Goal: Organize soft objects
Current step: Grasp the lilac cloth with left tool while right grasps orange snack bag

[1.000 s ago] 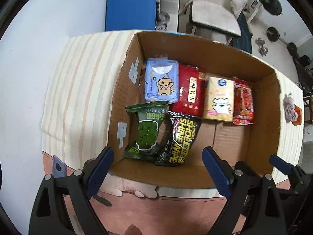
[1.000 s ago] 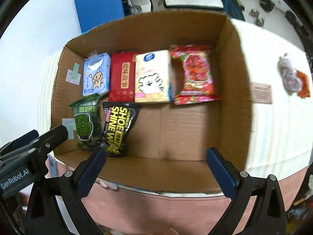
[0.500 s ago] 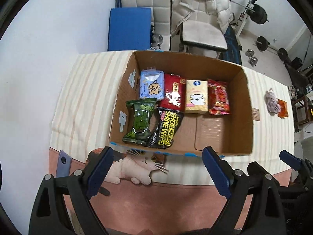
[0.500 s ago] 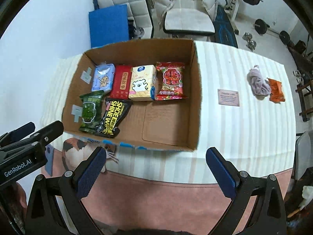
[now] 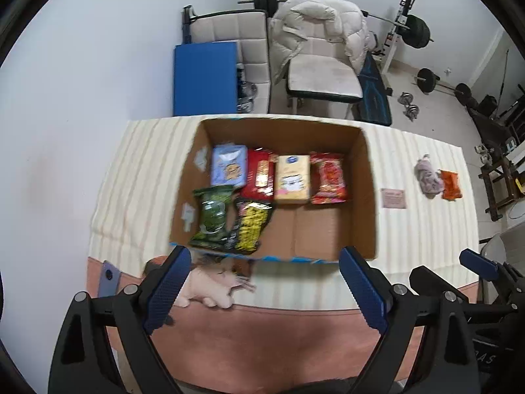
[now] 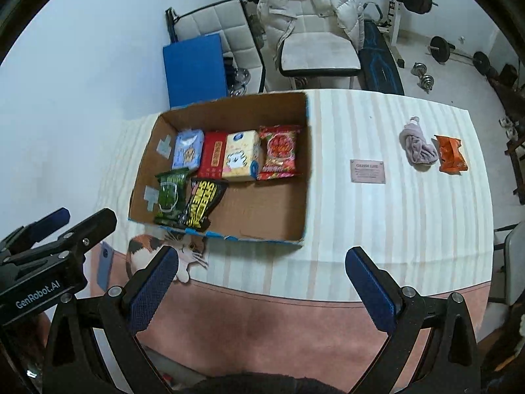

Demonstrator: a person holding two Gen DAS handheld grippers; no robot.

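Observation:
An open cardboard box (image 5: 369, 197) (image 6: 305, 164) stands on the striped tablecloth. Inside lie several soft packs: a light blue one (image 5: 229, 165), a red one (image 5: 261, 174), a cream one (image 5: 292, 179), a red snack bag (image 5: 328, 177), a green pack (image 5: 211, 218) and a black-and-yellow shoe wipe pack (image 5: 251, 229). A grey cloth (image 6: 416, 146) and an orange packet (image 6: 451, 154) lie on the cloth at the right. My left gripper (image 5: 264, 287) and right gripper (image 6: 261, 284) are both open and empty, held high and back from the box's near edge.
A small pink card (image 6: 367, 171) lies between the box and the grey cloth. A phone (image 5: 109, 277) lies at the table's near left. A cat-print mat (image 6: 157, 246) shows under the box. Chairs, a blue pad (image 5: 205, 78) and weights stand beyond the table.
Both grippers have pulled up and back from over the box. The box now looks smaller and the whole table and room have come into view. Both stayed open and empty.

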